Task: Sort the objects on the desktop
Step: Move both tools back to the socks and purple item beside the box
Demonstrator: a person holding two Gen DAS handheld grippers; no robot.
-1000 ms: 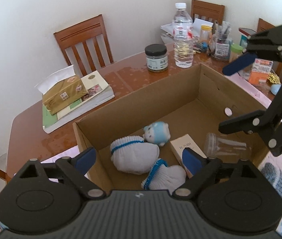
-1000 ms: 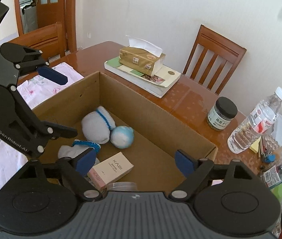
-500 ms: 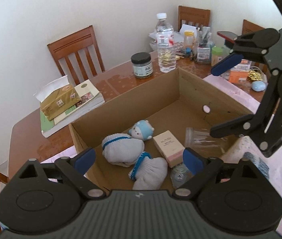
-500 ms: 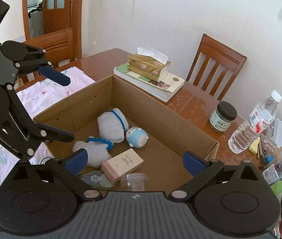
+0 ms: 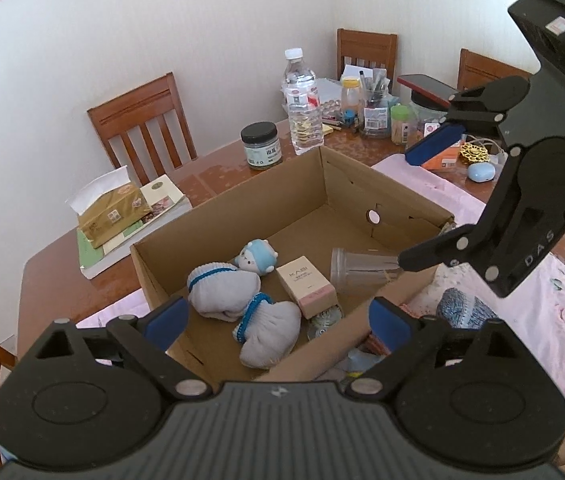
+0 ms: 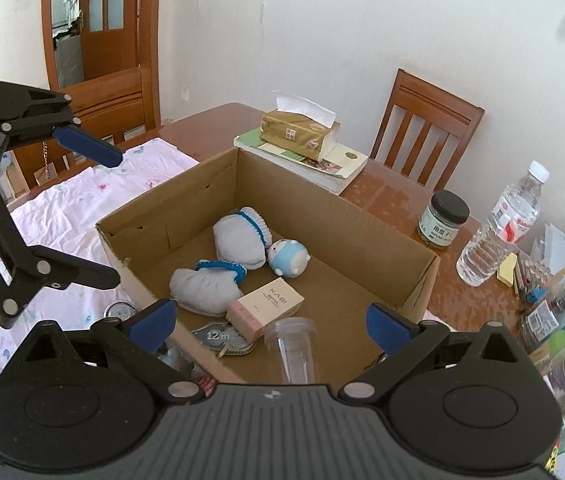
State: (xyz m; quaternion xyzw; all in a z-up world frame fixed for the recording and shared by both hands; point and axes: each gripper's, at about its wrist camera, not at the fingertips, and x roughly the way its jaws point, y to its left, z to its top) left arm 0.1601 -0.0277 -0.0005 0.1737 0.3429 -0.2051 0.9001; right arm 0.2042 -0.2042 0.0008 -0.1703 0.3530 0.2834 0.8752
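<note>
The left gripper point(image 5: 274, 322) has its fingers wide apart and holds nothing; it hovers above the near wall of the cardboard box point(image 5: 218, 216). The right gripper point(image 6: 270, 322) is also spread apart and empty, above the other side of the same box.

Inside the box lie two white socks with blue cuffs point(image 5: 222, 290), a small blue and white toy figure point(image 5: 256, 256), a pink and cream carton point(image 5: 306, 286), a clear plastic cup point(image 5: 356, 272) on its side, and a tape measure point(image 6: 222, 338) near the wall. Outside the box, on the pink cloth point(image 5: 522, 312) at the near edge of the tabletop, a blue knitted thing point(image 5: 464, 312) is waiting, and a round metal thing point(image 6: 120, 310) rests just beside the box wall.

The step in hand is probably to fetch the next loose object. To do it well, I would keep the fingers apart, come down straight over the knitted thing, close on its middle, and lift clear of the box wall before moving across.
</note>
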